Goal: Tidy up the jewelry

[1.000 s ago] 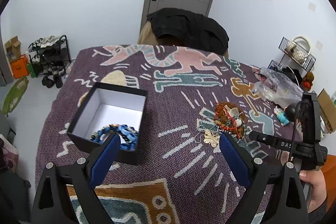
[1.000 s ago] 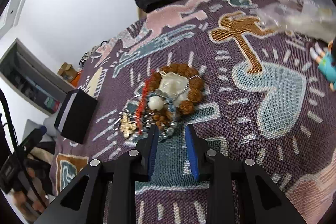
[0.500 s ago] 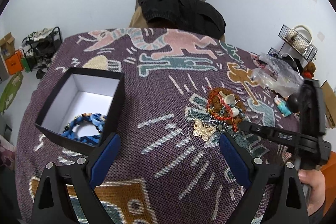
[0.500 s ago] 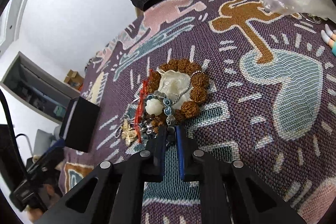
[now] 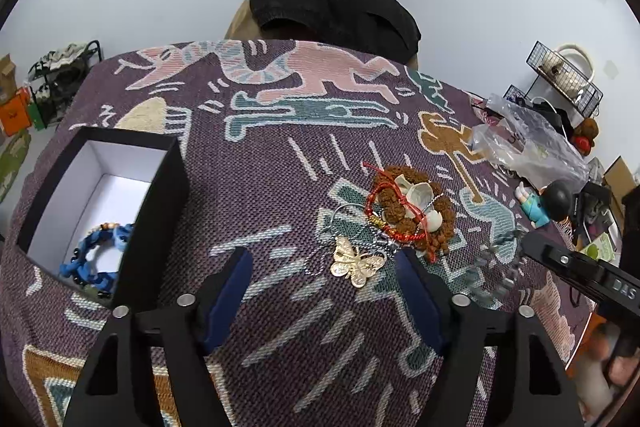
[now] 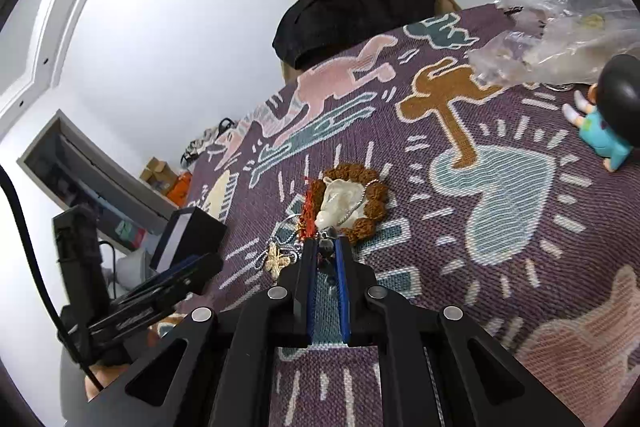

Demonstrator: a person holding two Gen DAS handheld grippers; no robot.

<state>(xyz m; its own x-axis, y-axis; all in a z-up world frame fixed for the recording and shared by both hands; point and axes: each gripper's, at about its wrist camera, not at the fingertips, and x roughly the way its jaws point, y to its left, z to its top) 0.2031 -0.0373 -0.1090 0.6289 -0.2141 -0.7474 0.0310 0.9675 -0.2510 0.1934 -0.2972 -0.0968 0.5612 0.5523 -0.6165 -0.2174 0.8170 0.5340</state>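
Right wrist: right gripper (image 6: 325, 255) fingers pinched on grey bead strand (image 6: 326, 247); left gripper (image 5: 324, 291) fingers closing, butterfly pendant (image 5: 356, 264) between, untouched

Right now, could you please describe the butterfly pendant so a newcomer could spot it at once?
On the purple patterned tablecloth, find the jewelry pile right of the black box. At its near edge lies the butterfly pendant, the only flat gold winged piece, on a ball chain.
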